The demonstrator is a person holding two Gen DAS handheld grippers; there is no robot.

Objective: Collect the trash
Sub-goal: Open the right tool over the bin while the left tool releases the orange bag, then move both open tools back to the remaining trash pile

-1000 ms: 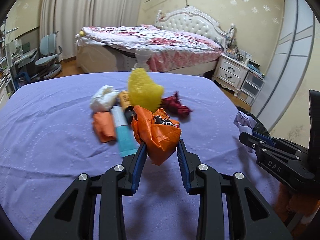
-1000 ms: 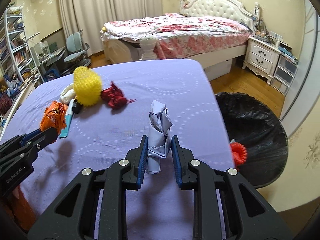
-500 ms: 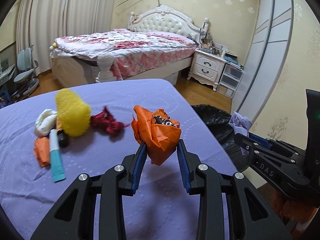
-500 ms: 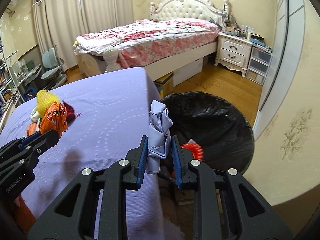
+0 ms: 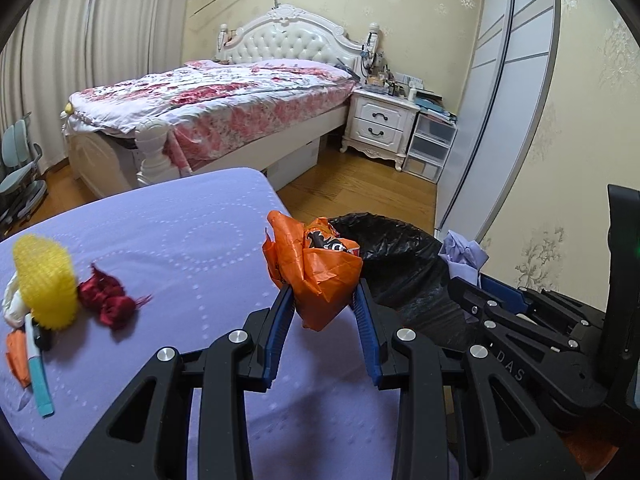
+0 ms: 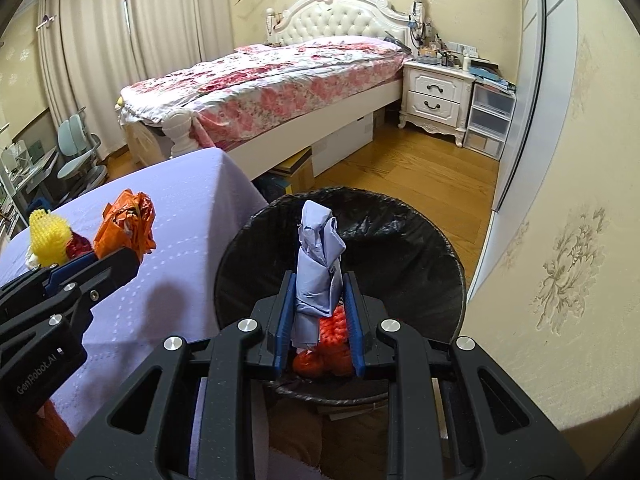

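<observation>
My left gripper (image 5: 322, 294) is shut on a crumpled orange wrapper (image 5: 314, 268), held above the right edge of the purple table (image 5: 180, 240); it also shows in the right wrist view (image 6: 126, 222). My right gripper (image 6: 318, 284) is shut on a wad of pale lilac paper (image 6: 318, 264) and holds it over the black-lined trash bin (image 6: 420, 240). Red and orange trash (image 6: 330, 344) lies in the bin. On the table lie a yellow foam net (image 5: 46, 284), a dark red scrap (image 5: 108, 300), a teal tube (image 5: 38, 376) and an orange scrap (image 5: 16, 358).
The bin (image 5: 400, 256) stands on the wood floor right of the table. A bed (image 5: 224, 104) with flowered bedding, a white nightstand (image 5: 380, 124) and a sliding wardrobe door (image 5: 500, 100) lie beyond. A desk chair (image 5: 20, 168) stands at far left.
Both grippers have swung right with their loads. The right one went from over the table to over the bin. The left one went from the trash pile to the table's right edge.
</observation>
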